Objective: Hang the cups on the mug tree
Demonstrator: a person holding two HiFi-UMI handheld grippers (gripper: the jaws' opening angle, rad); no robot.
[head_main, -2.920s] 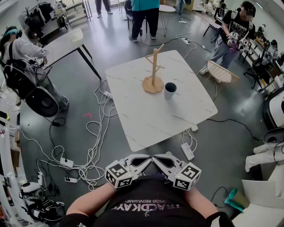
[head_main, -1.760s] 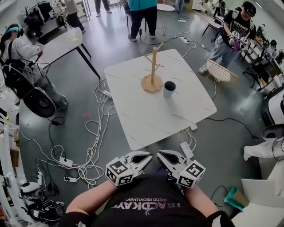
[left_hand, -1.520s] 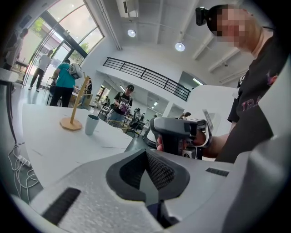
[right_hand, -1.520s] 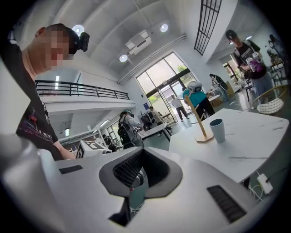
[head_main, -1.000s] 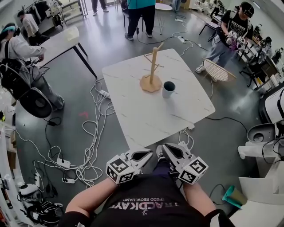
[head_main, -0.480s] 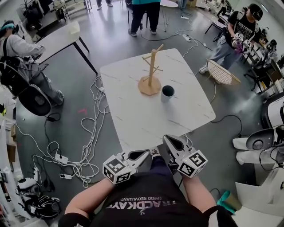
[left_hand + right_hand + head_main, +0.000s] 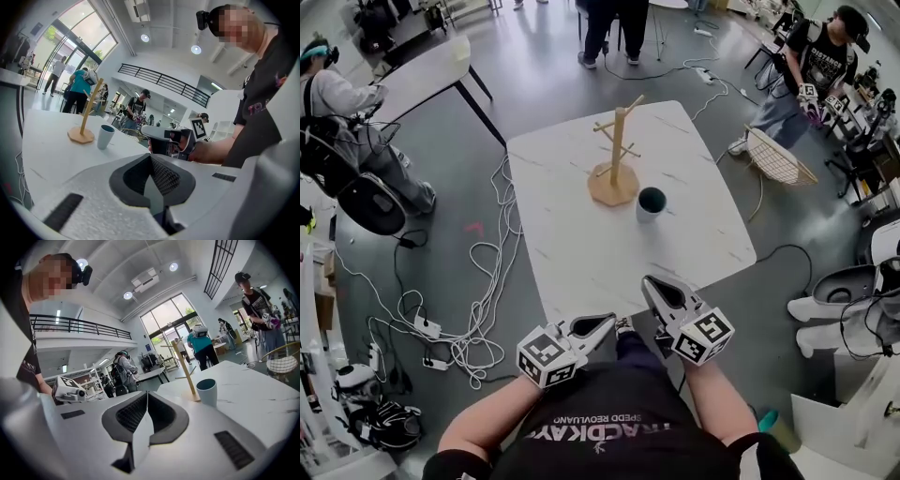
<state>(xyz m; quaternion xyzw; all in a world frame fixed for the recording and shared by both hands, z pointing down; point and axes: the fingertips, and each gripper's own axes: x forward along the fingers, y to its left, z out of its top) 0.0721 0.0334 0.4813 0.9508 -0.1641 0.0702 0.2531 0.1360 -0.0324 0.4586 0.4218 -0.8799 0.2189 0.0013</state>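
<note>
One cup [image 7: 652, 202], pale grey-blue outside and dark teal inside, stood upright on the white marble table [image 7: 572, 258], just beside the base of the wooden mug tree [image 7: 614, 159]. The left gripper [image 7: 602, 324] and the right gripper [image 7: 652, 285] had their jaws pressed together, holding nothing.

A pale cup [image 7: 652, 203] with a dark inside stands upright on the white tabletop [image 7: 600, 258], just beside the upright wooden mug tree [image 7: 615, 161].

The pale round cup [image 7: 652, 203] stands on the white marbled counter [image 7: 581, 255], just right of the wooden mug tree [image 7: 613, 182].
</note>
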